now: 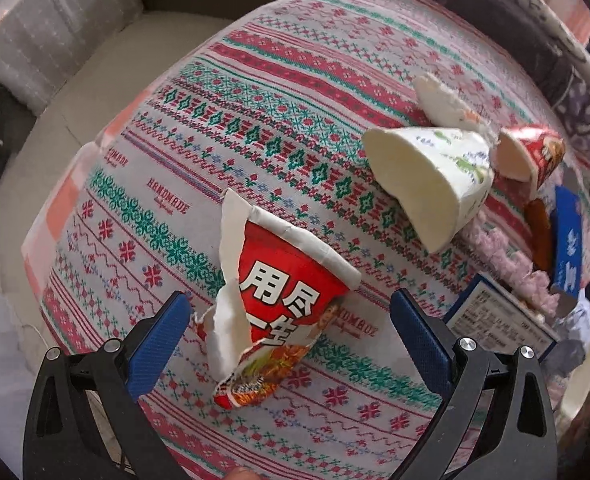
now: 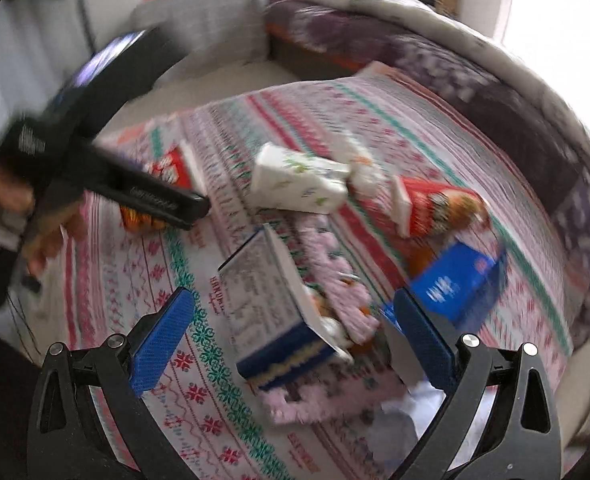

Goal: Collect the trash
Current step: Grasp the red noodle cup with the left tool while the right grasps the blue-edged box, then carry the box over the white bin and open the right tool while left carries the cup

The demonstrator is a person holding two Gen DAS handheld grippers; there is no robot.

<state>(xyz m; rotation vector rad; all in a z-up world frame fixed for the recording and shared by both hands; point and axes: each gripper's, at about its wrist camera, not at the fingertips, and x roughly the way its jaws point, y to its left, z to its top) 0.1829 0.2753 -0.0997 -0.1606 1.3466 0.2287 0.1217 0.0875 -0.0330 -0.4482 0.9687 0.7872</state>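
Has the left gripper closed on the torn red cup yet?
No, the left gripper is open, its blue pads apart on either side of the torn red cup.

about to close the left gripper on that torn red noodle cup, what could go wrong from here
The torn red noodle cup is split down one side, so it may crumple or slip between the open left gripper fingers. The white paper cup lies tipped on its side and might roll off the patterned tablecloth. The right wrist view is motion-blurred; the open right gripper could knock the blue box.
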